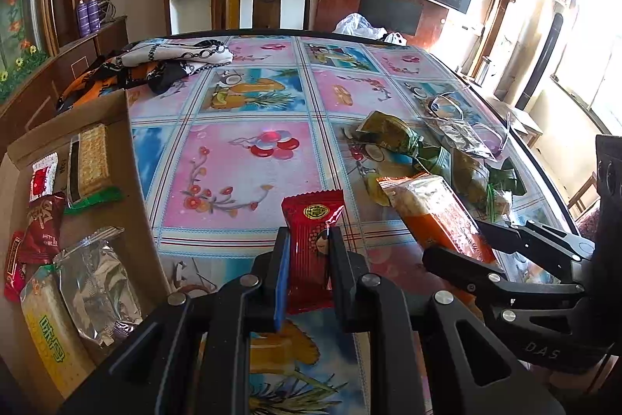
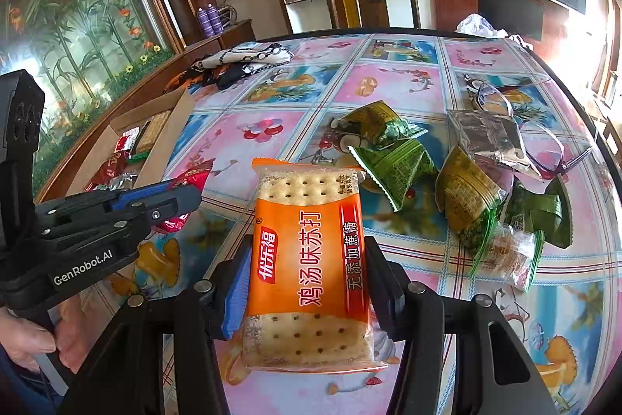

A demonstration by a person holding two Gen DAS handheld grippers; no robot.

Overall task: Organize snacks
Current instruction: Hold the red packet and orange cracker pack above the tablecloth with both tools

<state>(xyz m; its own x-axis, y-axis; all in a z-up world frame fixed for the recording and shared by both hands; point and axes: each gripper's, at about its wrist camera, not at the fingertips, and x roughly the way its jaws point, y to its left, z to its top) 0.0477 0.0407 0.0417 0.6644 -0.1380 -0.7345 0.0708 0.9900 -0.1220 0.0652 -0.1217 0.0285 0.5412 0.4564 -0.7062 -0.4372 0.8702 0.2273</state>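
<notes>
Black left gripper (image 1: pixel 309 251) with blue pad, silver screws, "GenRobot.AI" lettering.

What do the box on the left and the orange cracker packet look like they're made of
Box: plain brown cardboard, matte, with a raw cut edge. Orange cracker packet: thin glossy plastic film, likely; its clear ends show the crackers and its end seal is crimped.

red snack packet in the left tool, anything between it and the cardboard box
Nothing visible blocks it. The red snack packet is gripped in the left tool, and the cardboard box lies open-topped just left, with only bare tablecloth between. Its near wall must be cleared.
</notes>
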